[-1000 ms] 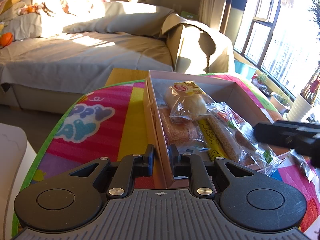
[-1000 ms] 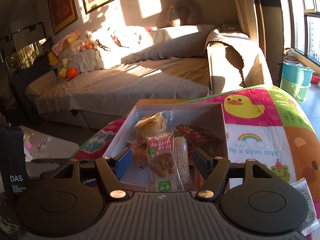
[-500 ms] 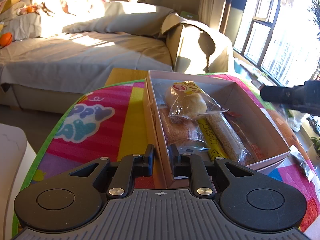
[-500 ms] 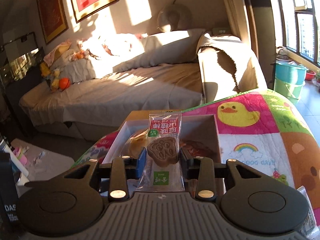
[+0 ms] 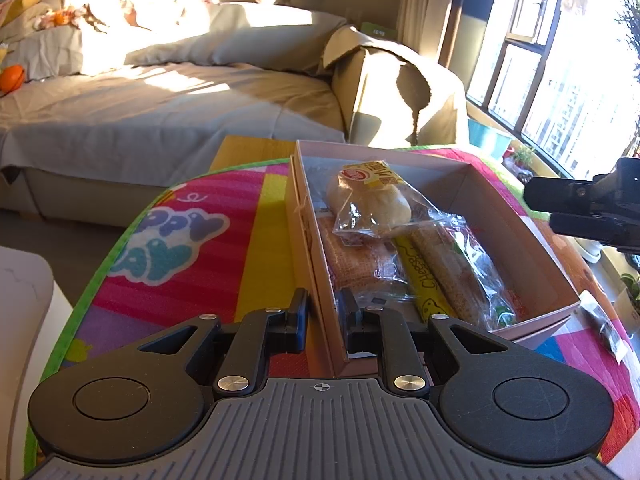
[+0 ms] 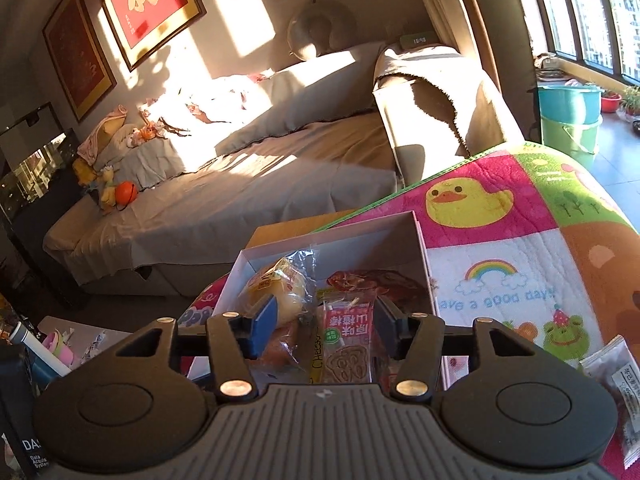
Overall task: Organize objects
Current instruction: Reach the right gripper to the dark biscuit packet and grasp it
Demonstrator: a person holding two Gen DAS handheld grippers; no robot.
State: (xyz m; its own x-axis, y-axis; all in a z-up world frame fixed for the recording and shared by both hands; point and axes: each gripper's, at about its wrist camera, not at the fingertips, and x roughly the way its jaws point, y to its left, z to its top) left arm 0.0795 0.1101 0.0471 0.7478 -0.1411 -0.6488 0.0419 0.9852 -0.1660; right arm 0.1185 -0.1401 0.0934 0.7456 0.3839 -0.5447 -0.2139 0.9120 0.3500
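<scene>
Left wrist view, lower centre: left gripper (image 5: 322,318) pinched on near-left wall of box (image 5: 308,248), one finger outside, one inside. Box sat mid-frame on bright mat (image 5: 192,240), holding bun pkt (image 5: 370,200) and long cheese bar (image 5: 424,280).

Right wrist view, lower centre: right gripper (image 6: 325,328) spread wide over box, gripping nothing; red biscuit pkt (image 6: 347,340) lay between fingers, atop other snacks. Lower right: loose pkt (image 6: 624,384) on mat, not yet boxed.

Risks, judged: thin wall could buckle or box tip if left pulled; biscuit pkt perched high, could slide out; wide fingers could snag wrappers on withdrawal.
</scene>
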